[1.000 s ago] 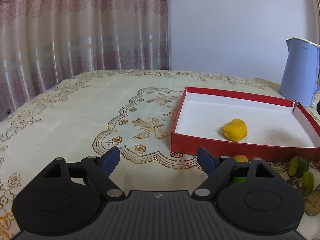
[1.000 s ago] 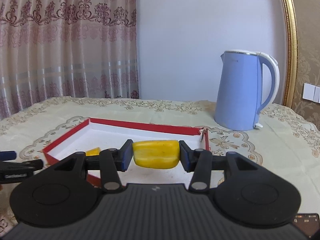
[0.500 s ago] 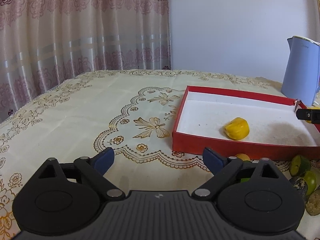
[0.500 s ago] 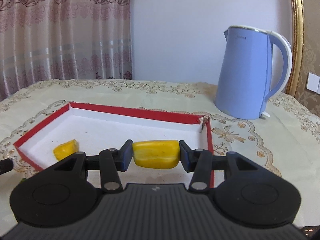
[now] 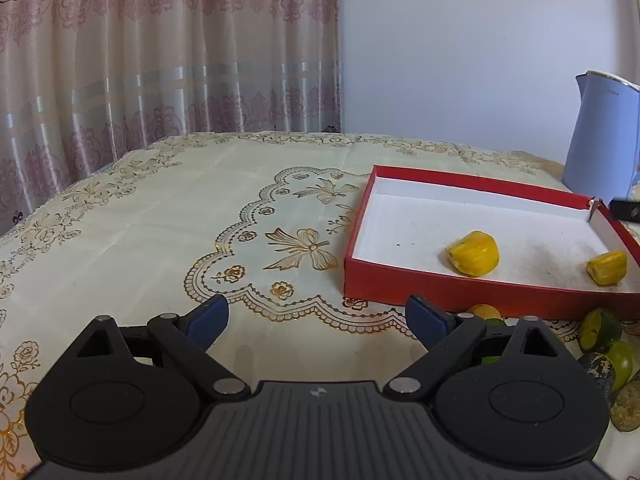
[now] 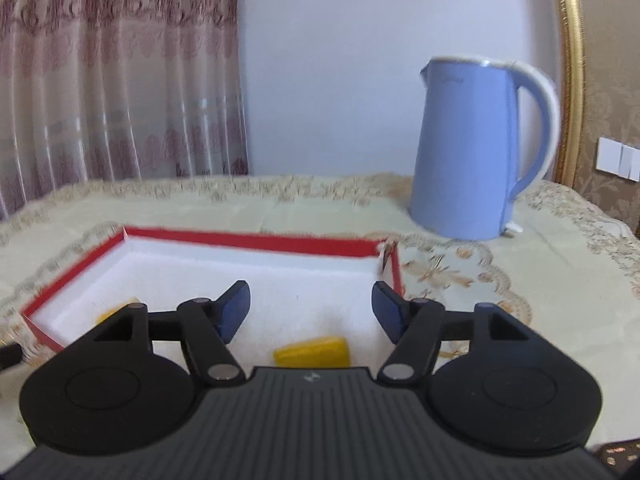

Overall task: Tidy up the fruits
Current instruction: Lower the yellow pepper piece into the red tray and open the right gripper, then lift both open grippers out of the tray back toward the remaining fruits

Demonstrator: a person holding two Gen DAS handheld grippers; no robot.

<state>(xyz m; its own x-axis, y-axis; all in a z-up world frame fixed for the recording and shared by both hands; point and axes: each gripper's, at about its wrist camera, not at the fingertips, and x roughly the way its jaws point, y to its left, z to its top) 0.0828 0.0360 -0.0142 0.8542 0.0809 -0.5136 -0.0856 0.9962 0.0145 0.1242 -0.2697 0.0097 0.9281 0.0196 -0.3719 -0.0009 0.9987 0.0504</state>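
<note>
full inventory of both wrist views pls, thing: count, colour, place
red box: 1, red walls, white inside, on the table right of centre.
yellow fruit pieces: 2 in the box, near its front wall; the second sits at the right end.
yellow fruit outside the box: 1, partly hidden behind the left gripper's finger.
green lime pieces: several, green and dark, on the cloth in front of the box's right end; exact count unclear.
kettle: 1, light blue, behind the box's right corner.
tablecloth: 1, cream with gold pattern.
curtain: pink floral, behind the table.
left gripper: open, nothing between the jaws.
right gripper: jaws have just opened, above the box, nothing held.
</note>
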